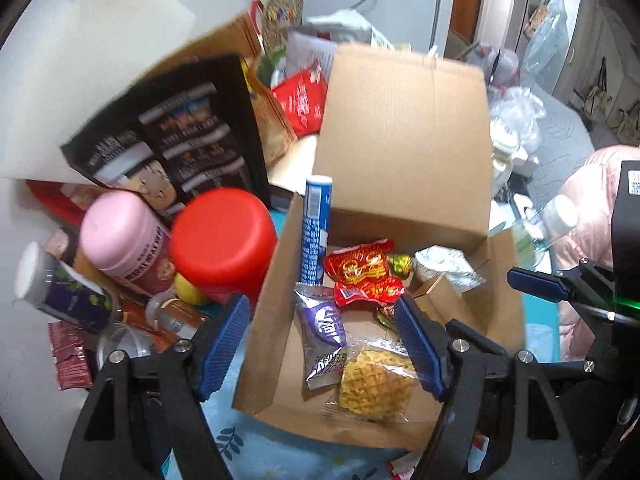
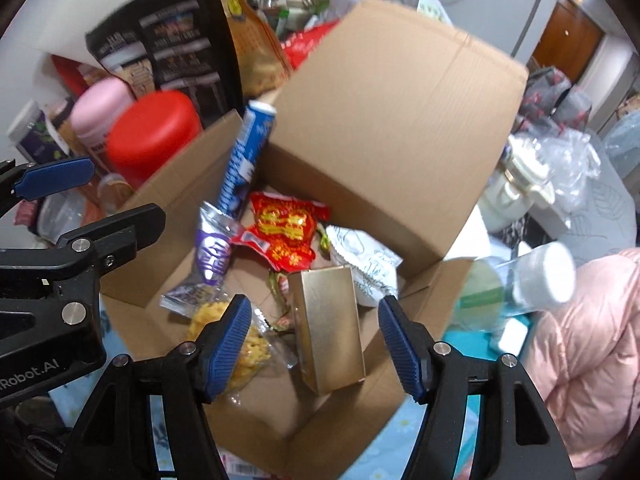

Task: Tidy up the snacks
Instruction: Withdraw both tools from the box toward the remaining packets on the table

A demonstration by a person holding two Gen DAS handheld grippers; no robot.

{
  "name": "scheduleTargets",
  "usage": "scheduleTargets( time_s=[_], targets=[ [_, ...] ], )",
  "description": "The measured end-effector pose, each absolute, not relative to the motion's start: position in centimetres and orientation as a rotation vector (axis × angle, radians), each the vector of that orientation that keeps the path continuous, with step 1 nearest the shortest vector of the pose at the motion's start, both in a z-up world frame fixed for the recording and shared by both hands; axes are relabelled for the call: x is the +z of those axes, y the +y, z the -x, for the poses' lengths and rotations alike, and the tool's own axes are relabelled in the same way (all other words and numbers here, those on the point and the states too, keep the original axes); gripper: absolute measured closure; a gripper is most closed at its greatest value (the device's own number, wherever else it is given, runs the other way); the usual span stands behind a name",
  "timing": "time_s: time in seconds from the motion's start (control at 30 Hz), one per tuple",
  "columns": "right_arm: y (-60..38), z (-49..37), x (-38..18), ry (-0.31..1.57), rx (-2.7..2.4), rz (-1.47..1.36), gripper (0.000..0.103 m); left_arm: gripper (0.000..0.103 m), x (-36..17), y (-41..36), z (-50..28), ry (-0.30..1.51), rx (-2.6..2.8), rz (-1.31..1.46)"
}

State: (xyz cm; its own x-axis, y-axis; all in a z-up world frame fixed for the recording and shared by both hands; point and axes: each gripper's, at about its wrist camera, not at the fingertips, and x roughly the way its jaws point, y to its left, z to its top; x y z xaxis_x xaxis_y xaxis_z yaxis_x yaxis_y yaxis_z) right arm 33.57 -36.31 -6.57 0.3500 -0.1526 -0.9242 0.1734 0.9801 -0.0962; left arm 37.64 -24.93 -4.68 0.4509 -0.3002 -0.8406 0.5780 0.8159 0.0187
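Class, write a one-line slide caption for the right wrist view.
Open right tool hovers over the gold box inside a cardboard box of snacks.

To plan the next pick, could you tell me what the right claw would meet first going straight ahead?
Most likely the gold box in the cardboard box; it sits between the open right claw's fingers, though depth is unclear.

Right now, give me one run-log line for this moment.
left gripper: open, empty | right gripper: open, over gold box | cardboard box: holds blue tube, red packet

matt cardboard box [image 2: 384, 120], glossy gold carton [image 2: 330, 328]
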Motion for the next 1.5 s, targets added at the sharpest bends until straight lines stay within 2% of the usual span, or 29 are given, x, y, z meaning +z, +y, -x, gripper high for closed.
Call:
scheduleTargets(
  time_s=[0.4, 0.77, 1.07, 1.5],
  targets=[
    [-33.5, -30.1, 1.0, 1.032, -0.145, 0.020, 0.037, 0.028, 2.4, -21.5, -32.6, 0.839, -0.507, -0.241],
    [-30.6, -23.9, 4.2, 0.960, -0.039, 0.033, 0.037, 0.028, 4.9, -17.3, -24.9, 0.796, -0.424, -0.175],
    [-28.2, -18.7, 3.7, 0.979, 0.057, 0.042, 0.037, 0.028, 4.2, -13.7, -18.4, 0.804, -0.348, -0.104],
    [-27.4, -13.5, -0.9, 1.081, 0.098, 0.005, 0.037, 0.028, 0.5, -11.7, -12.3, 0.832, -0.310, -0.095]
  ],
)
